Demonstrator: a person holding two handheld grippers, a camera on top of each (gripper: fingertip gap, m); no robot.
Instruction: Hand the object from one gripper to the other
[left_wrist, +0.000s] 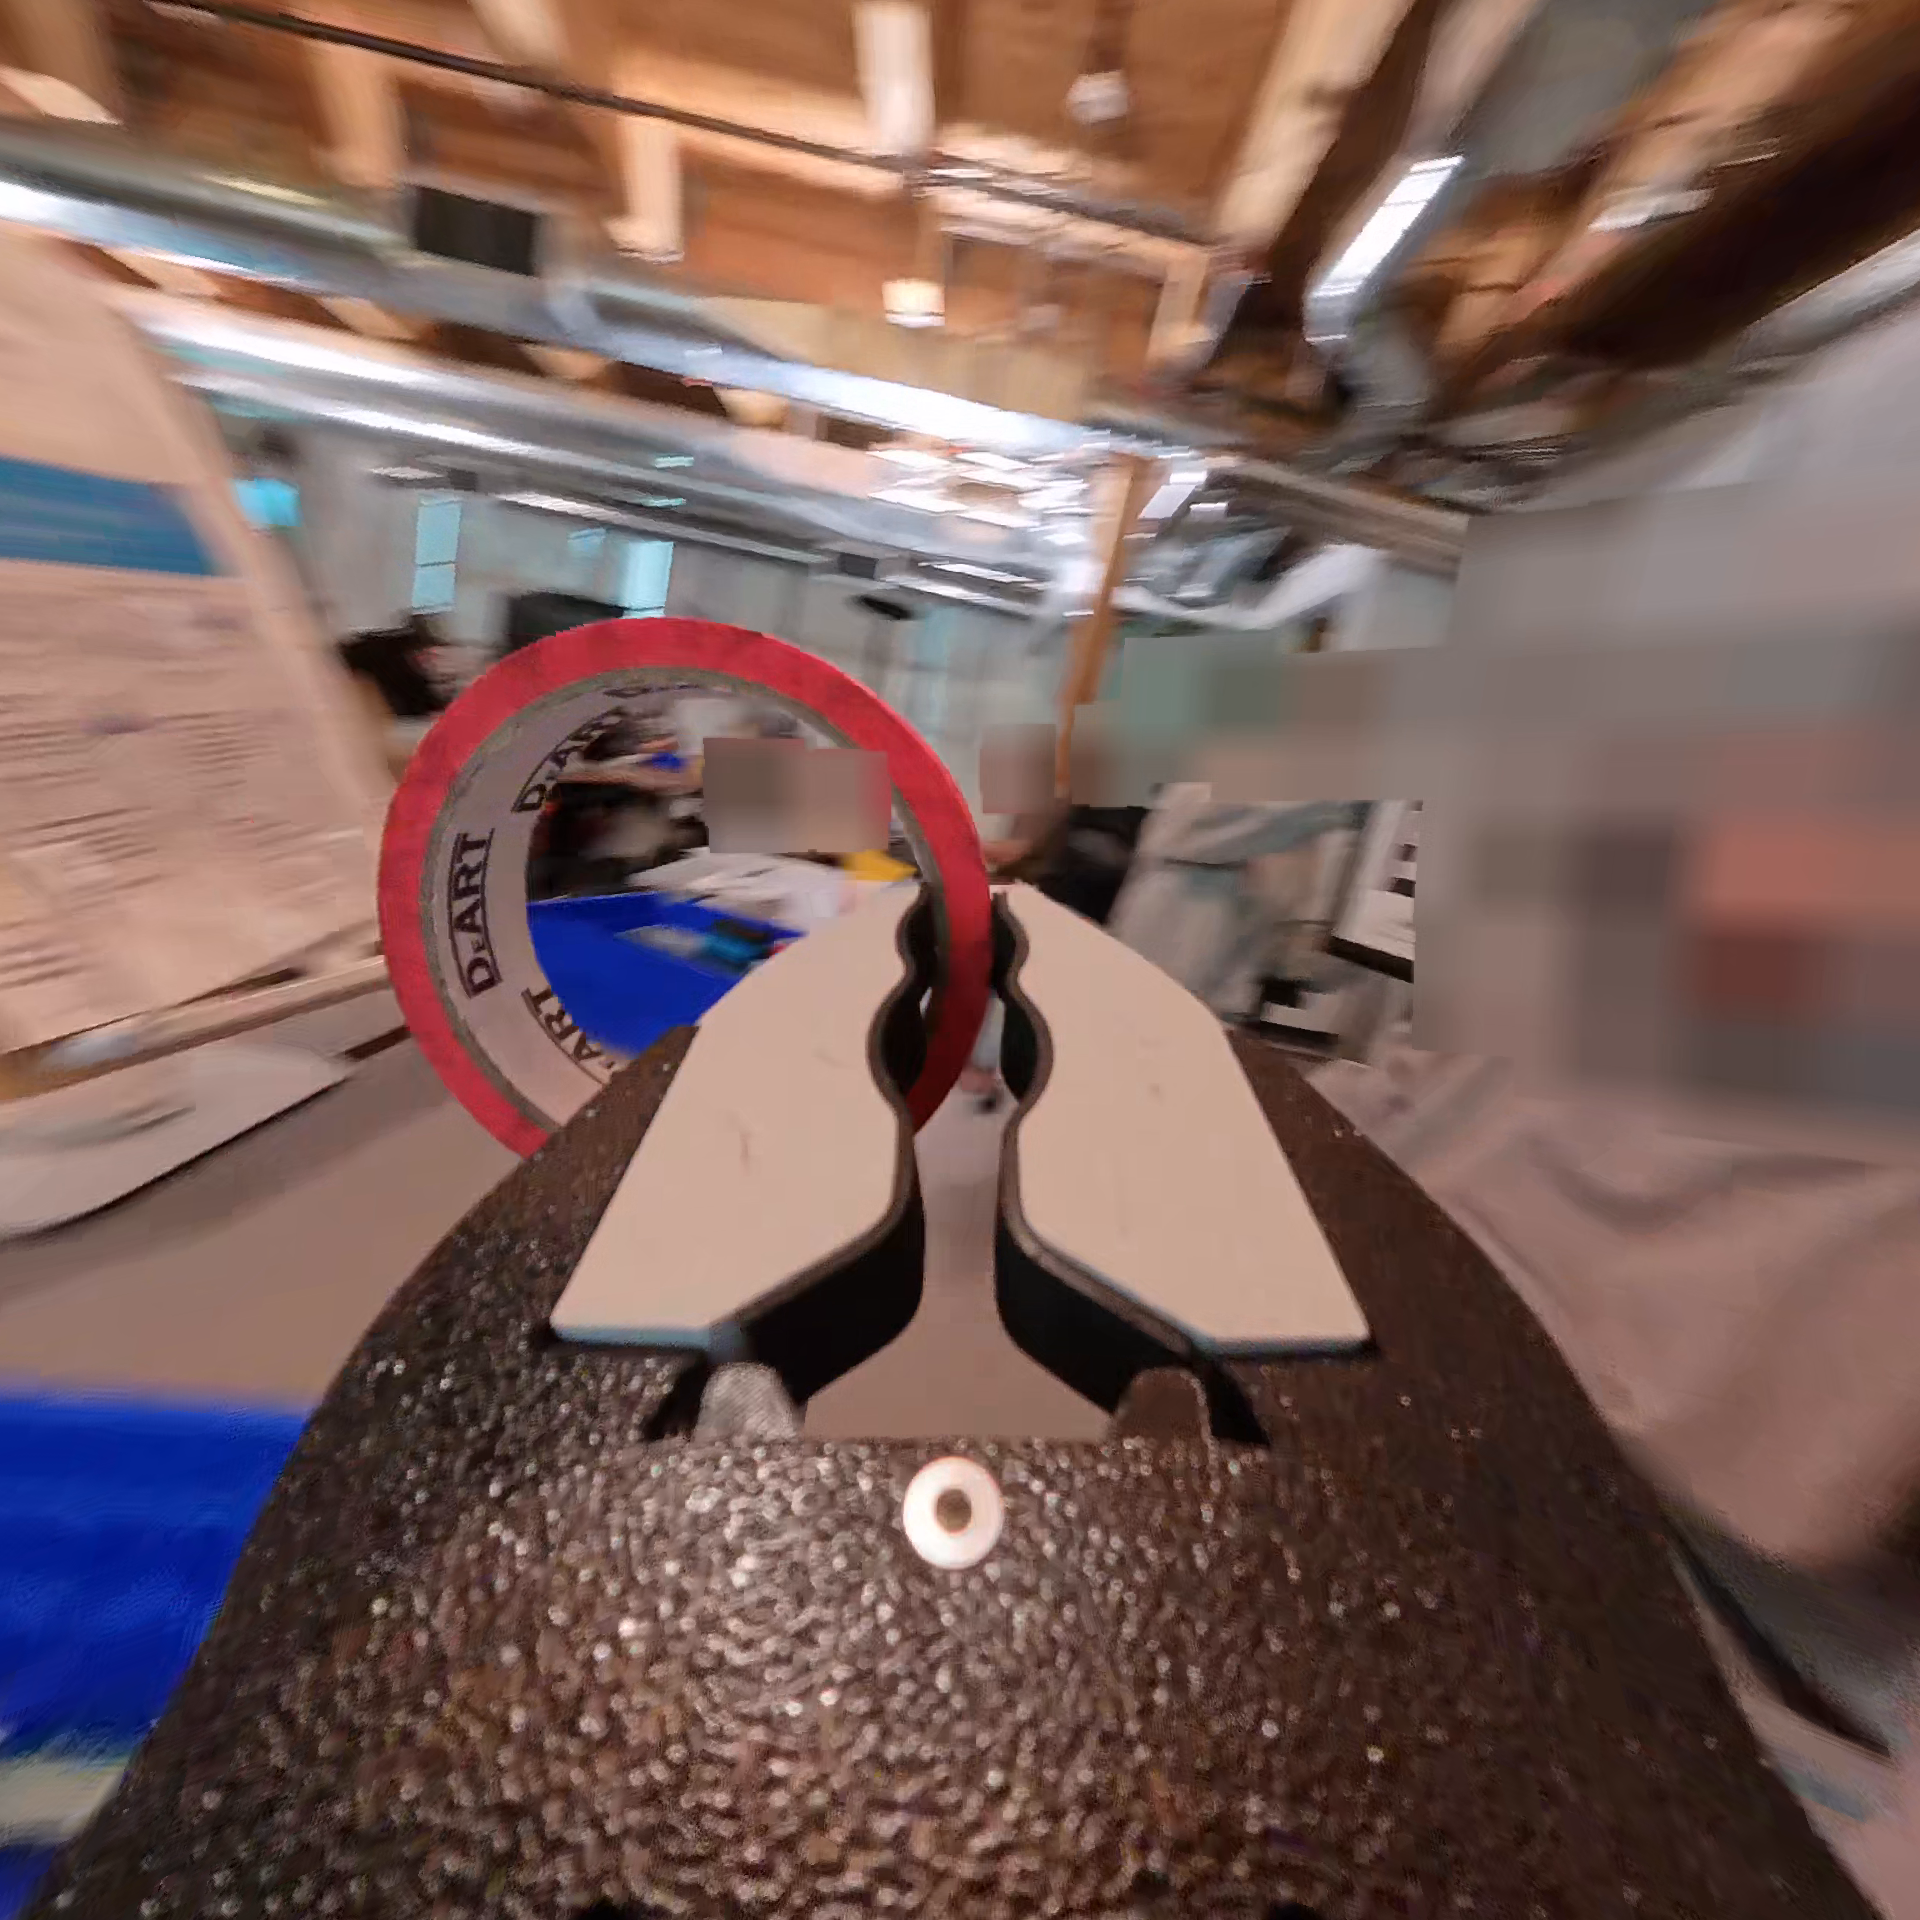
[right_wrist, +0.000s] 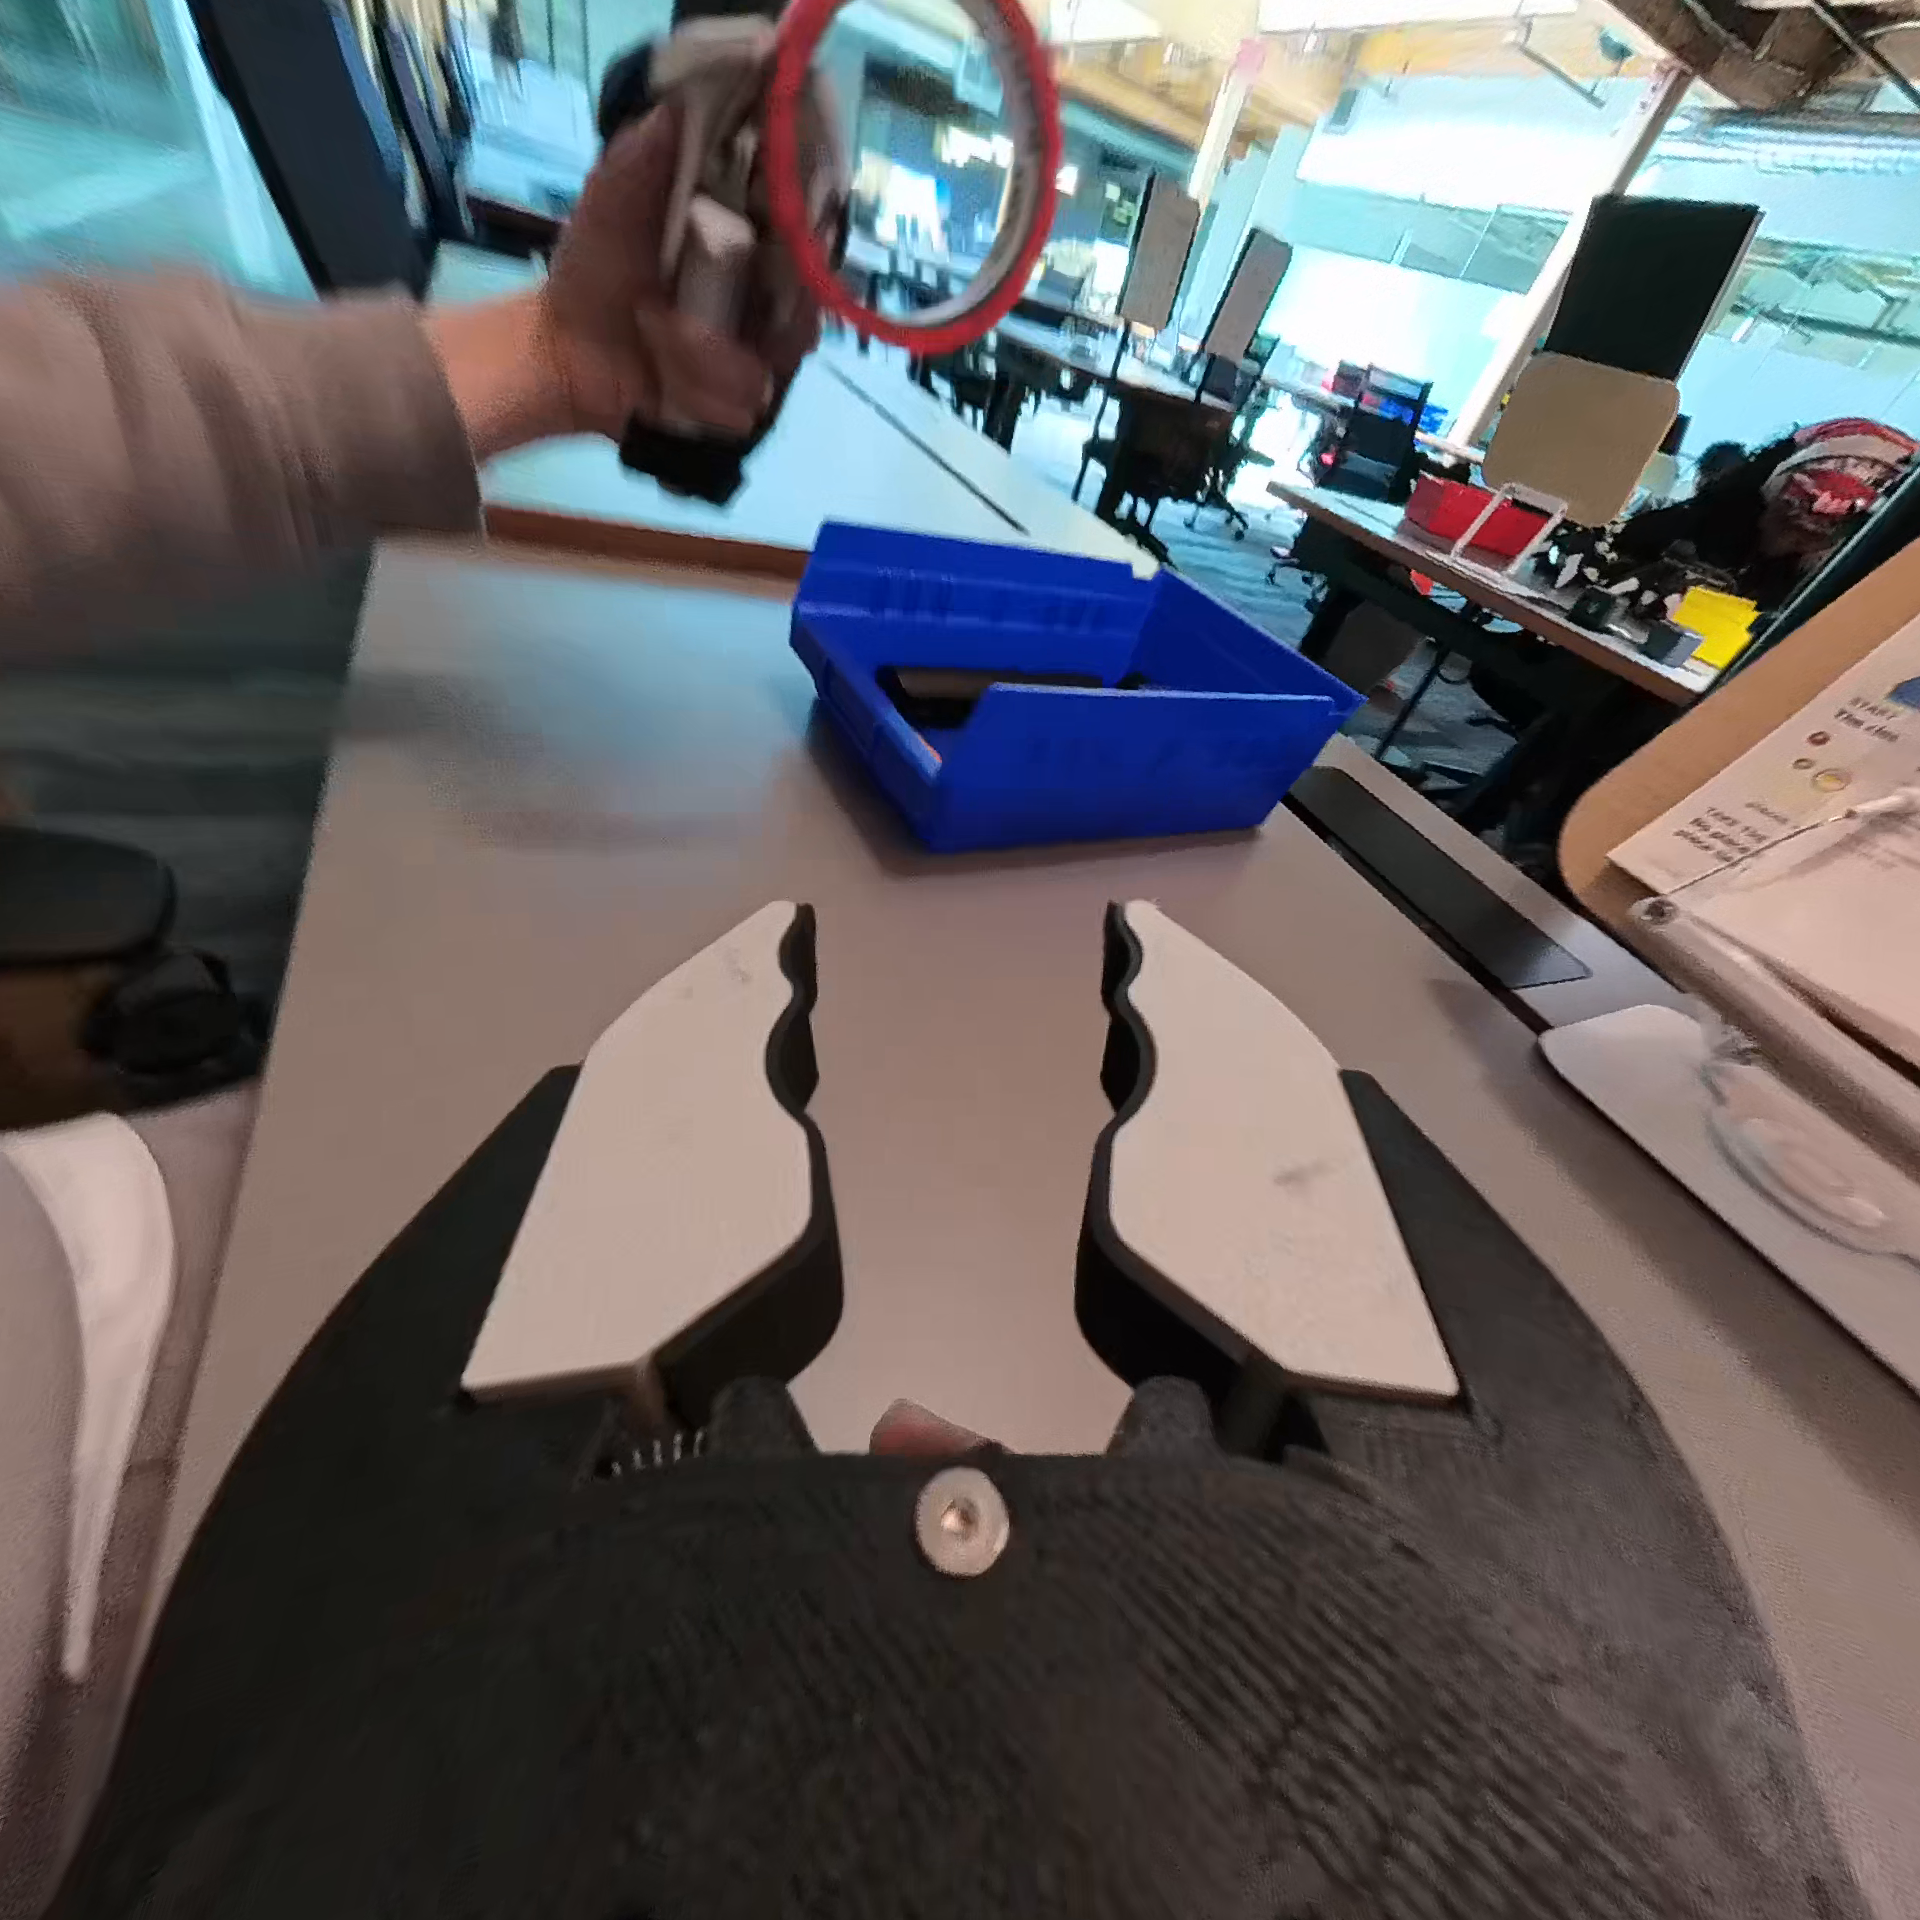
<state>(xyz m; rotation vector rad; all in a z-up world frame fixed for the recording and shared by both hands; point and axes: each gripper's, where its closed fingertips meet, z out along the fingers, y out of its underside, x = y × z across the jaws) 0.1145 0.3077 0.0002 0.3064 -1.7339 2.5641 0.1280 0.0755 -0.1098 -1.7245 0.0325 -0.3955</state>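
Grey tabletop (right_wrist: 582, 790) stretched through an open workshop, with a blue bin (right_wrist: 1081, 727) near its far edge. Above its far left corner, the left gripper (left_wrist: 961, 914) clenched the rim of a red tape roll (left_wrist: 665, 665), held aloft. Spread wide and empty, the right gripper (right_wrist: 961, 914) hung low over the near edge; it should probably rise and pinch the roll's free side before any release.

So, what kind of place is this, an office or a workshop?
Probably an open-plan office or lab workspace. Rows of desks with chairs stand behind the grey table, standing partition boards divide the room, and the ceiling shows bare wooden beams and metal ducts.
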